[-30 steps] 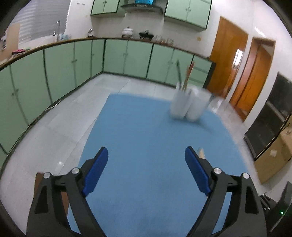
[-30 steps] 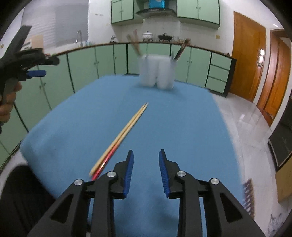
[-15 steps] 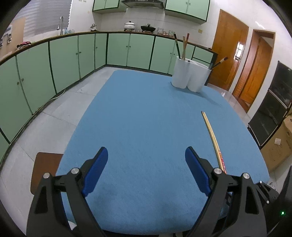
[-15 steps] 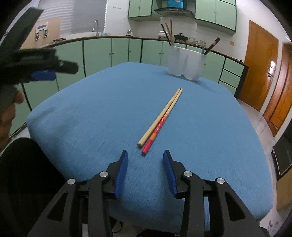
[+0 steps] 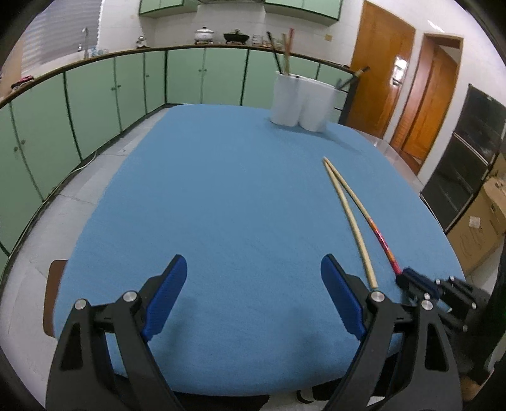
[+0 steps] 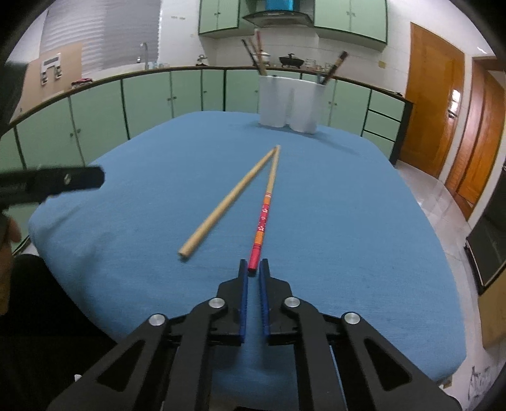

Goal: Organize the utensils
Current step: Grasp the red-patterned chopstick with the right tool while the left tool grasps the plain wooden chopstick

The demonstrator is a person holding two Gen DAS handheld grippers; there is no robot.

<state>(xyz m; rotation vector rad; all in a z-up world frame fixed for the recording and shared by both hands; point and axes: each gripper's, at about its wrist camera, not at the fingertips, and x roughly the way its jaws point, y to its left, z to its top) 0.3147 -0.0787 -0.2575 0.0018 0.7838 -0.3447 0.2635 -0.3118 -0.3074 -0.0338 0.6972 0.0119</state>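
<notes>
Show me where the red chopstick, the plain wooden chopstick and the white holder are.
red chopstick [image 6: 264,212]: right wrist view, on its patterned red part.
plain wooden chopstick [image 6: 228,200]: right wrist view, on its middle.
white holder [image 6: 289,104]: right wrist view, on its front wall.

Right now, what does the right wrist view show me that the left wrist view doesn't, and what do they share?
Only the right wrist view shows the right tool nearly closed around the red end of the painted chopstick, the range hood and the person's hand.

Only the left wrist view shows the left tool wide open and holding nothing, plus the cardboard box.

Both show the plain chopstick, the white holder and the blue table.
</notes>
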